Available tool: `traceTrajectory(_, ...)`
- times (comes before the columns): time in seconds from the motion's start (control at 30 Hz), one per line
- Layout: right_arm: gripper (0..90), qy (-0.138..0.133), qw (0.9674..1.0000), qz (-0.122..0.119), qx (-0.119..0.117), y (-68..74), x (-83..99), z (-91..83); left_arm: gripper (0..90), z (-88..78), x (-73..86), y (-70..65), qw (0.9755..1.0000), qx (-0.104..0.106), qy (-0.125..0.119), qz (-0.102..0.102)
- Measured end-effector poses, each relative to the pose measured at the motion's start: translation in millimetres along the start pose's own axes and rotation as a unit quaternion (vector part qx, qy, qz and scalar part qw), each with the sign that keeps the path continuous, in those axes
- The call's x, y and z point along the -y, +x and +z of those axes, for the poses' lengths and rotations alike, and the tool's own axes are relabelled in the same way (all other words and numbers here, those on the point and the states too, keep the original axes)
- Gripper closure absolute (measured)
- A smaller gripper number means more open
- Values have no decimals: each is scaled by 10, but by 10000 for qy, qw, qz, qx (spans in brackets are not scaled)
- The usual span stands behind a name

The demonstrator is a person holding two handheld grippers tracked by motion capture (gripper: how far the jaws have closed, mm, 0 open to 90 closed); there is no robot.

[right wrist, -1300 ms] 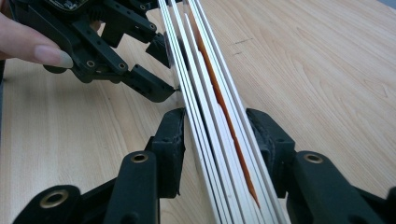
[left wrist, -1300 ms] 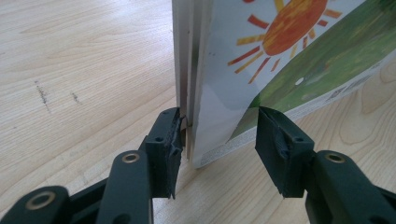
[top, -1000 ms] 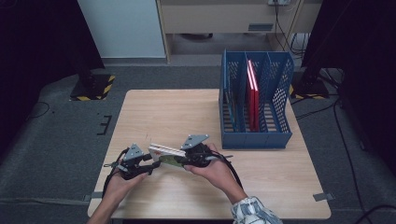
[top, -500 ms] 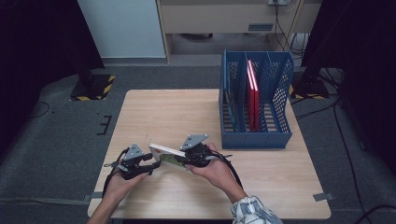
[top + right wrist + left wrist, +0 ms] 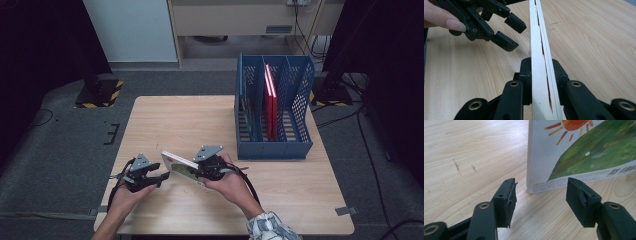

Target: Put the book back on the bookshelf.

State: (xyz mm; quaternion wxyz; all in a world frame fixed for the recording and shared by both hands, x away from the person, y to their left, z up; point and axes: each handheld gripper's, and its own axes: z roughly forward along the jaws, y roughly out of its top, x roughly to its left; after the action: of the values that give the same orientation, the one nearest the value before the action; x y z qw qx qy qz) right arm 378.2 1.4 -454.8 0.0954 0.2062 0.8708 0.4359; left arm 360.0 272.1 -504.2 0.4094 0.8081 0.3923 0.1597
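A thin picture book [image 5: 181, 166] with a white cover, a painted sun and a green hill [image 5: 579, 150] stands on its edge near the table's front. My right gripper [image 5: 199, 173] is shut on its near end. The page block [image 5: 539, 50] runs straight out from between the pads, and these jaws have just been closing on it. My left gripper [image 5: 161, 178] sits at the book's other end. Its jaws [image 5: 540, 192] have just been opening and now stand apart just short of the book's lower corner, without touching it. It appears open in the right gripper view as well [image 5: 512, 33].
A blue perforated file rack [image 5: 300, 90] stands at the table's right rear, with red books [image 5: 271, 102] upright in a middle slot. The wooden tabletop [image 5: 175, 120] reaches from the hands back to its far edge.
The left gripper's jaws have spread and now stand off the book's corner. The book stays in the right gripper. Neither hand has shifted.
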Motion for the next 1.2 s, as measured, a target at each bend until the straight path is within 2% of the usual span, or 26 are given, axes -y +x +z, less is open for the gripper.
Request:
traceTrajectory(0.37,762,-53,9998,140,138,-21,36,-39,394,-8,7,19,10000,-77,14,12)
traceTrajectory(0.63,764,-258,9984,330,370,-74,122,-248,378,-44,22,77,9998,-203,17,-34)
traceTrajectory(0.77,764,-343,9969,477,519,-131,223,-445,281,-30,40,114,9990,-408,171,-52)
traceTrajectory(0.97,764,-344,9954,599,663,-195,338,-609,129,-17,49,130,9978,-586,280,-109)
traceTrajectory(1.2,764,-353,9943,678,749,-256,409,-702,62,-13,75,176,9971,-645,355,-202)
